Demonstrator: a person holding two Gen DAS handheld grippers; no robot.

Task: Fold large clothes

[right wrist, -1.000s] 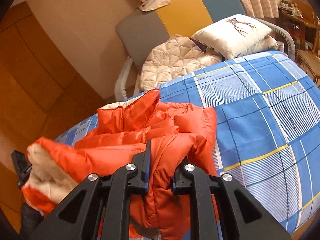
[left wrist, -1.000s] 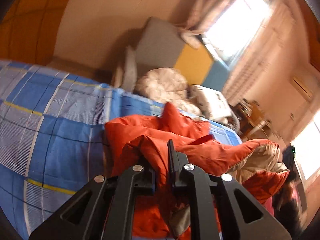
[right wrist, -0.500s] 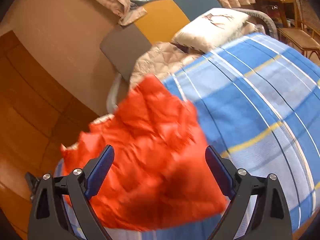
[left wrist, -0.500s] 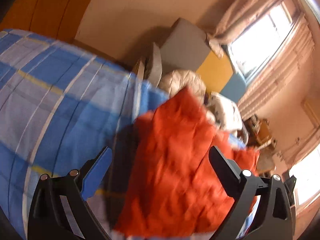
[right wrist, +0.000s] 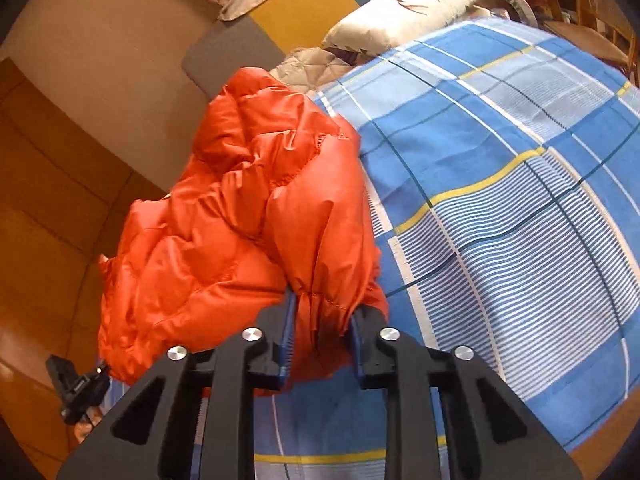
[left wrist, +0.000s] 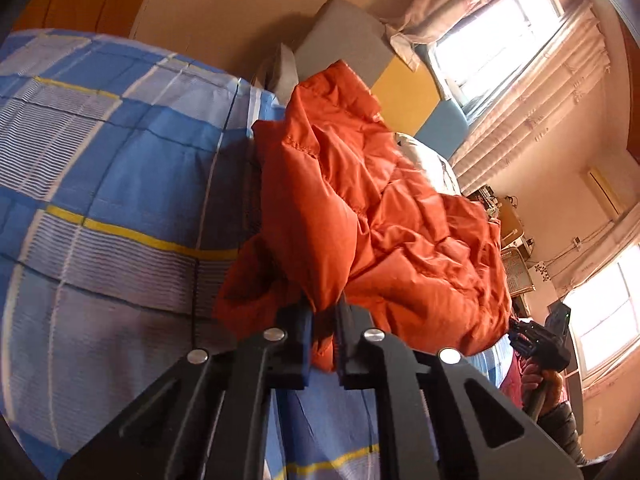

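A: Where is the puffy orange quilted jacket (left wrist: pixel 384 216) just now?

B: Bunched on the blue plaid bedsheet with yellow stripes (left wrist: pixel 120 168), toward the head of the bed; its bulk stands up in front of the grey, yellow and blue headboard (left wrist: pixel 400 88).

A: And the tongs?

B: The left gripper (left wrist: pixel 323 316) is pinched on a gathered fold at the jacket's near edge; the right gripper (right wrist: pixel 322 320) is clamped on another fold, a stitched hem showing between its jaws; I judge the two holds sit at opposite near corners so the cloth can be drawn out flat or carried over in one fold.

A: Room to work?

B: Plenty of bare sheet lies to the right in the right wrist view; the white pillow with a brown print (right wrist: pixel 404 12) and a beige quilted blanket (right wrist: pixel 312 68) sit beyond the jacket; on its other side the jacket lies close to the bed's edge, so it could slide off there.
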